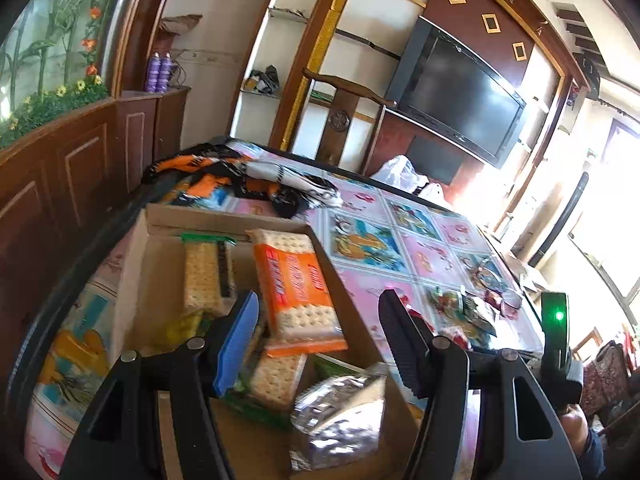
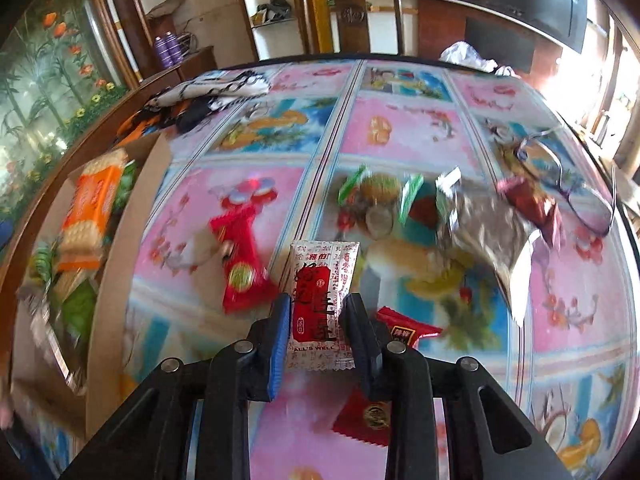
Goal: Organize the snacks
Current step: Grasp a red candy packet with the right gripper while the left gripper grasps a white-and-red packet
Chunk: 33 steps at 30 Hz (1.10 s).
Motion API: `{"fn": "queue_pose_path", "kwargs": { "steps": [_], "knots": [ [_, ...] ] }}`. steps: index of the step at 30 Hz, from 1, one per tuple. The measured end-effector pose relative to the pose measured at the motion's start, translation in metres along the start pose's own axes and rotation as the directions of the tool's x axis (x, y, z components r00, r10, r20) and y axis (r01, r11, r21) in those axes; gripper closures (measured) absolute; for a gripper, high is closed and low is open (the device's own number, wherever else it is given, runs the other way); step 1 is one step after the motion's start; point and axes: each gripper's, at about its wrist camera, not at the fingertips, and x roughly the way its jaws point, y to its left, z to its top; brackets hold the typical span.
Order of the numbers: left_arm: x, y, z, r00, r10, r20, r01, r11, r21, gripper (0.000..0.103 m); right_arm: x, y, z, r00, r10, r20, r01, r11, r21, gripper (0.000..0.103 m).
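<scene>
The left hand-held gripper [image 1: 320, 340] hangs open over a cardboard box [image 1: 352, 292] on the surface [image 1: 420, 248]. Inside the box lie an orange cracker pack [image 1: 294, 280], a green cracker pack [image 1: 206, 276] and a shiny silver bag [image 1: 340, 420].

Between my right jaws sits a white sachet [image 2: 320, 304] with a red panel and black lettering. Under it, the surface [image 2: 400, 132] shows pink and blue picture squares. Beyond my left jaws lies an orange-wrapped cracker pack [image 1: 294, 284] in a plain brown box [image 1: 352, 312].
</scene>
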Motion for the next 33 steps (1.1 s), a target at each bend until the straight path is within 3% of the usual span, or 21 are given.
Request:
{"fn": "queue_pose_path", "kwargs": {
  "steps": [5,7,11,15,19,23,28,33],
  "knots": [
    [0.003,-0.039,-0.007,0.997,-0.056,-0.047,0.059,0.996,0.066,0.040,-0.020,-0.011,-0.026,0.995,0.088,-0.039,-0.089,0.996,-0.012,0.073],
    [0.007,-0.062,-0.011,0.992,-0.099,-0.077,0.106,0.991,0.086,0.038,-0.027,-0.020,-0.034,0.984,0.172,-0.036,-0.172,0.985,0.006,0.073],
    [0.028,-0.113,-0.028,0.960,-0.196,-0.198,0.219,0.971,0.098,0.037,-0.046,-0.048,-0.031,0.966,0.258,0.028,-0.260,0.961,0.096,0.069],
    [0.051,-0.154,-0.050,0.940,-0.188,-0.285,0.237,0.960,0.149,0.037,-0.066,-0.075,-0.029,0.950,0.297,0.099,-0.310,0.937,0.162,0.066],
    [0.078,-0.178,-0.068,0.917,-0.151,-0.370,0.222,0.962,0.157,0.037,-0.071,-0.087,-0.031,0.977,0.188,0.097,-0.201,0.967,0.158,0.066],
    [0.092,-0.173,-0.071,0.908,-0.133,-0.397,0.184,0.978,0.094,0.037,-0.067,-0.087,-0.035,0.985,0.165,0.049,-0.170,0.978,0.121,0.067],
    [0.098,-0.162,-0.067,0.910,-0.124,-0.396,0.154,0.987,0.043,0.037,-0.049,-0.075,-0.041,0.997,0.077,-0.025,-0.075,0.996,0.046,0.067],
    [0.107,-0.174,-0.069,0.897,-0.137,-0.420,0.160,0.987,0.018,0.037,-0.044,-0.074,-0.047,0.999,0.012,-0.032,-0.012,1.000,0.019,0.080]
  ]
}}
